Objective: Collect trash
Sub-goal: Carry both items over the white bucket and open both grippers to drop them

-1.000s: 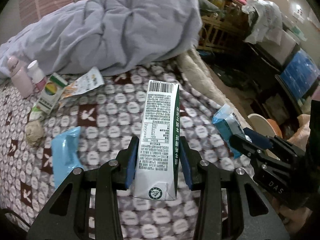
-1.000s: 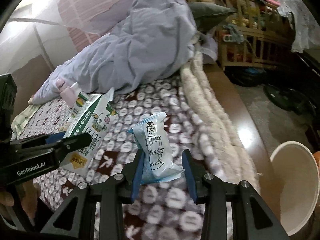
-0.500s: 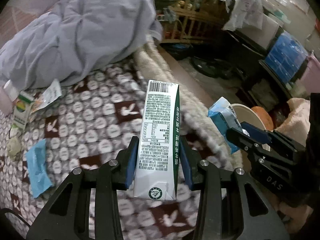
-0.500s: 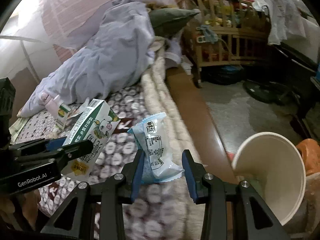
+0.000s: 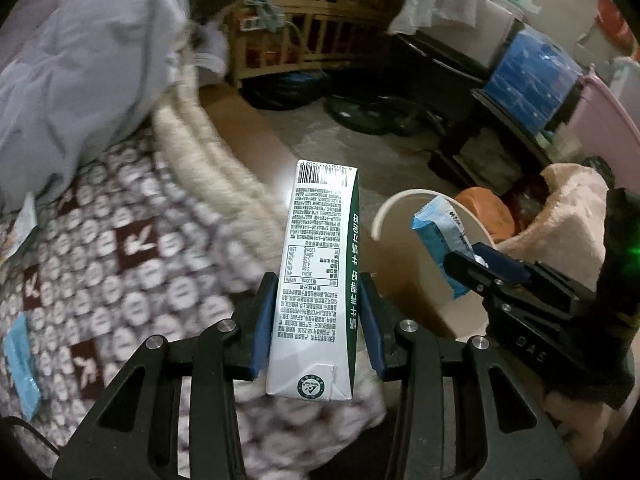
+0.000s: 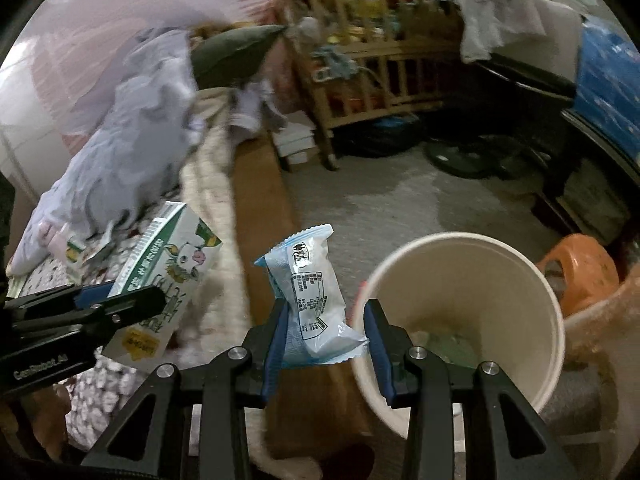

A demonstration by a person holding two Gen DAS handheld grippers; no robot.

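My left gripper (image 5: 318,316) is shut on a white and green milk carton (image 5: 316,280), held upright over the bed's edge. The same carton (image 6: 168,280) shows at the left of the right wrist view, in the left gripper (image 6: 132,300). My right gripper (image 6: 326,332) is shut on a blue and white snack wrapper (image 6: 312,292), just left of a cream round bin (image 6: 532,280) on the floor. In the left wrist view the wrapper (image 5: 440,232) hangs over that bin's rim (image 5: 384,212), in the right gripper (image 5: 468,260).
A patterned blanket (image 5: 120,260) with a blue wrapper (image 5: 20,360) lies left, under a grey quilt (image 5: 80,60). An orange stool (image 6: 580,268) and a pink fleecy thing (image 5: 568,216) stand beside the bin. A wooden crib (image 6: 380,68) and blue boxes (image 5: 532,76) line the back.
Both grippers have swung right, off the bed toward the floor, each keeping its grip. The bin has come into view and grown nearer; the bed has slid to the left.
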